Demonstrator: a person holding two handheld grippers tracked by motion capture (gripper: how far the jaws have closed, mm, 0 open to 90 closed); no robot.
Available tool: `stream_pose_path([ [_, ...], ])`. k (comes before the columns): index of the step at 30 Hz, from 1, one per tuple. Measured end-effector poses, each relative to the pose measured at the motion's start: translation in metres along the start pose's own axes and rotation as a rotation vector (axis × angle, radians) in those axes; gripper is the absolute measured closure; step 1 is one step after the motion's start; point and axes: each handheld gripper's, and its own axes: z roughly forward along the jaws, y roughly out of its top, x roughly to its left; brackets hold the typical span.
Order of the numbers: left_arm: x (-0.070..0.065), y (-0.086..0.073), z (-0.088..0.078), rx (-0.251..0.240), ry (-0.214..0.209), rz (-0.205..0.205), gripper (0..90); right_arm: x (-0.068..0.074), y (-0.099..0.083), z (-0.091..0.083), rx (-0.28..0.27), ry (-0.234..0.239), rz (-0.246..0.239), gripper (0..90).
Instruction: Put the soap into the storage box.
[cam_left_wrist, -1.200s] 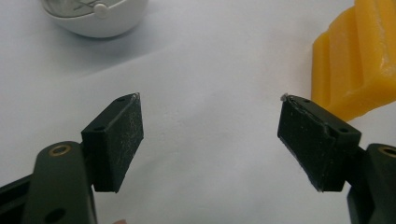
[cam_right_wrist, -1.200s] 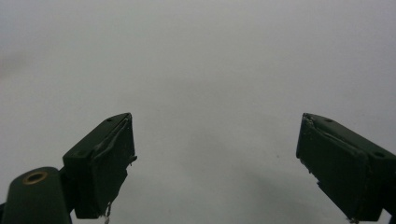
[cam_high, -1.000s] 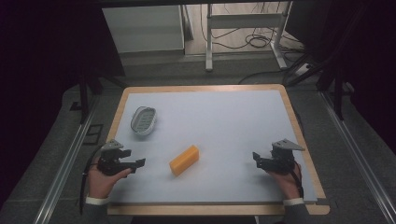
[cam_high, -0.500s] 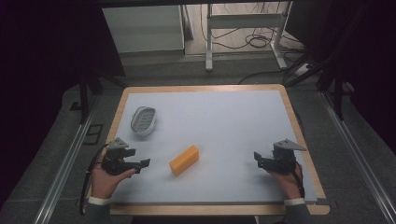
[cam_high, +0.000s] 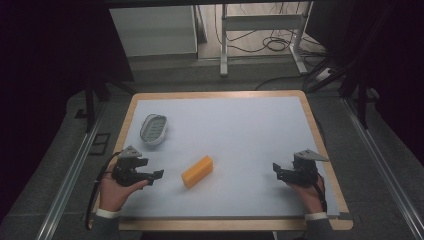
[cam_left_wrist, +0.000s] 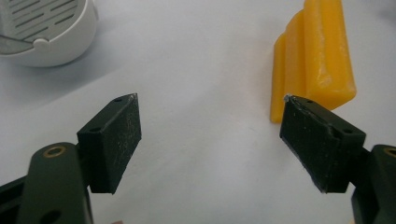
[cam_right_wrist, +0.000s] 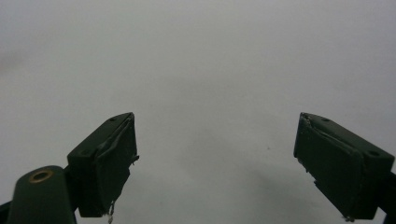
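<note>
Beyond the left gripper (cam_high: 156, 174), up and to its far side, a white slotted soap dish (cam_high: 153, 128) is sitting with nothing lying in it; ahead of that gripper's spread jaws, just past the right-hand one, the yellow soap bar (cam_left_wrist: 312, 58) is lying on the pale mat (cam_high: 240, 130), untouched. Each hand is holding its tool low over the mat, the left hand (cam_high: 115, 192) angling inward toward the bar. Against the picture from a second earlier, the left gripper is sitting closer to the bar, while the right gripper (cam_high: 276, 170), jaws gaping wide over bare mat, is keeping its place well apart from it
</note>
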Motion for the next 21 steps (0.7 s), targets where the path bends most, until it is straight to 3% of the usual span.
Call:
stream_pose_path([
  [18,-0.018,0.016,0.009,0.047,-0.011,0.049,20.8,-0.003,-0.001,-0.002,-0.001,-0.006,0.008,13.1],
  [21,-0.022,0.019,0.008,0.03,0.014,0.057,20.8,-0.002,-0.001,-0.002,-0.005,-0.007,0.004,13.1],
])
